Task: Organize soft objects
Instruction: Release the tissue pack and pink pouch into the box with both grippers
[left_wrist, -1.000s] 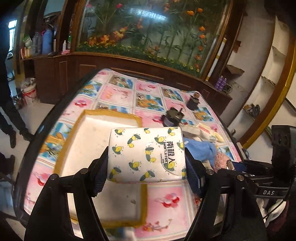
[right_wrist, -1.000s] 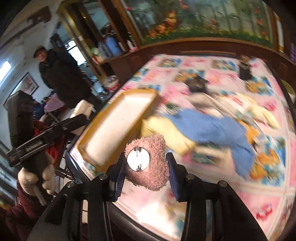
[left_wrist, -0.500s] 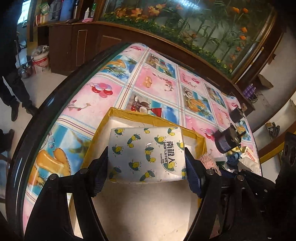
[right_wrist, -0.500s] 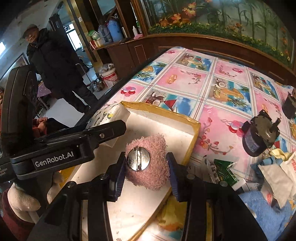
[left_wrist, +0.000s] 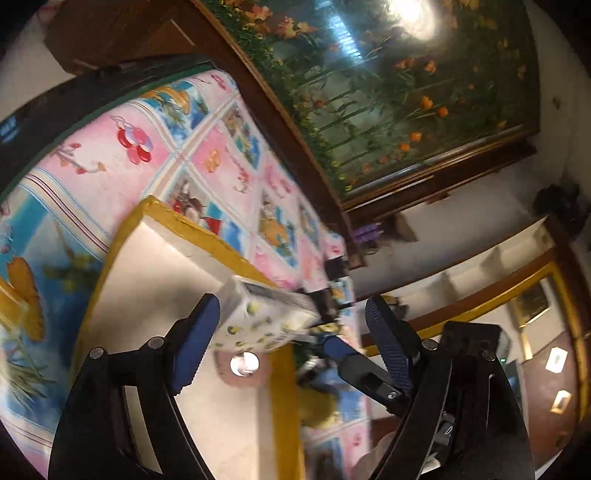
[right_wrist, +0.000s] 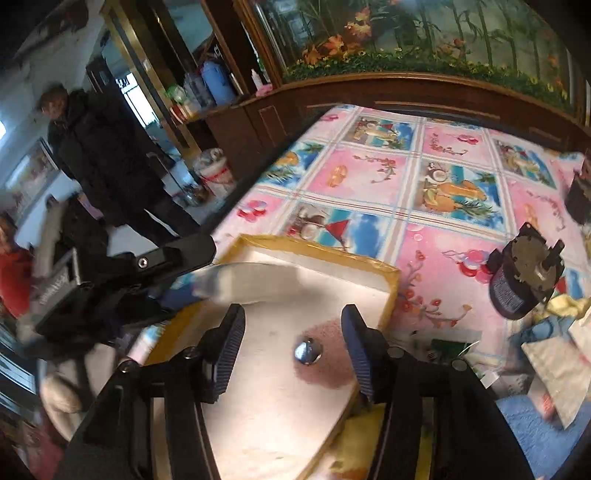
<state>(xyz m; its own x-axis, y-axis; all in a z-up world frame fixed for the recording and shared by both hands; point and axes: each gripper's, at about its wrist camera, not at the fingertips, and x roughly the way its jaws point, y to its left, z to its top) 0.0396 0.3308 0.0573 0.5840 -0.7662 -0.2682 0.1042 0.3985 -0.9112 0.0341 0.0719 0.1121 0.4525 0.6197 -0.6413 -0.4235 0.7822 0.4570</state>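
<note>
A white tray with a yellow rim (left_wrist: 184, 221) (right_wrist: 317, 247) lies on the flowered tablecloth. My left gripper (left_wrist: 290, 301) is rolled to one side with its jaws opening. The bee-printed tissue pack (left_wrist: 258, 317) (right_wrist: 236, 275) is blurred between them, tilting over the tray; it lies near one pad and well clear of the other. My right gripper (right_wrist: 292, 311) hangs low over the tray, jaws opening. The pink fuzzy puff with a metal button (right_wrist: 332, 369) (left_wrist: 225, 371) rests on the tray floor below the gap, touched by neither pad.
A dark cylindrical motor (right_wrist: 524, 280) stands right of the tray. Blue cloth (right_wrist: 535, 424) and white pouches (right_wrist: 554, 369) pile at the right. A person in a dark coat (right_wrist: 96, 155) stands beyond the table's left edge. A wooden cabinet runs behind.
The left gripper rolled, dropped lower over the tray and opened, and the tissue pack is slipping out. The right gripper opened and the pink puff now lies on the tray floor.
</note>
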